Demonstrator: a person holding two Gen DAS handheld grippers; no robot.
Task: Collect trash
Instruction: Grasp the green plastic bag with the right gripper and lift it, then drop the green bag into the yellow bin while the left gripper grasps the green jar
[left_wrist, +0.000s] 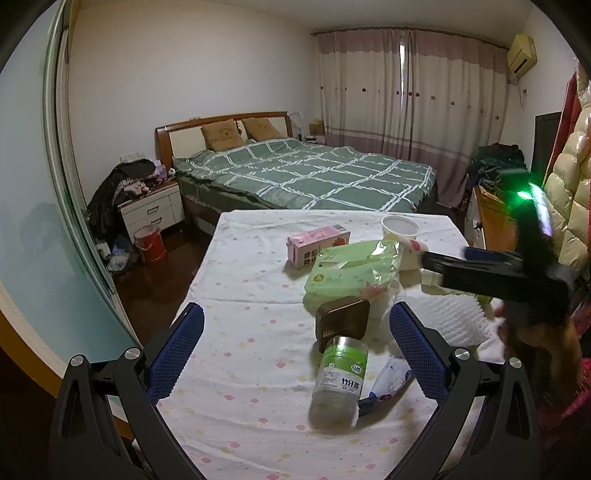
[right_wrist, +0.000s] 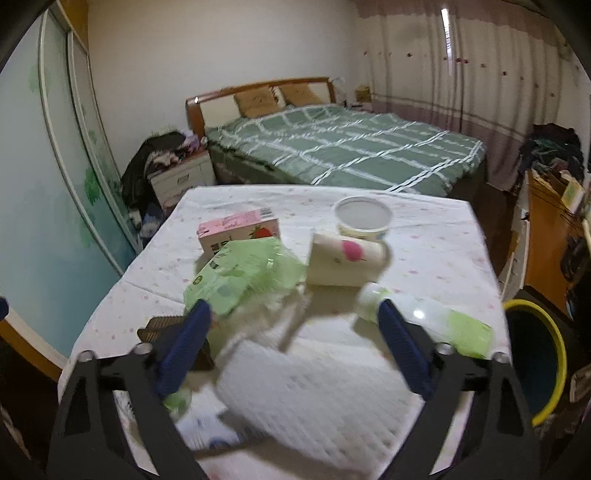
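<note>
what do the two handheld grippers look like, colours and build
Both match: the left tool and right tool each have two matte black angular plastic arms with triangular cut-outs, silver round bolts at the joints, and blue textured rubber finger pads. Seen from the left wrist view, the right tool's black body carries a glowing green light. Any sleeve is too blurred to describe.

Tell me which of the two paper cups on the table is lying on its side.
The cup with the pink spot, lying toppled in front of the upright white cup, whose open mouth faces up near the table's far edge.
</note>
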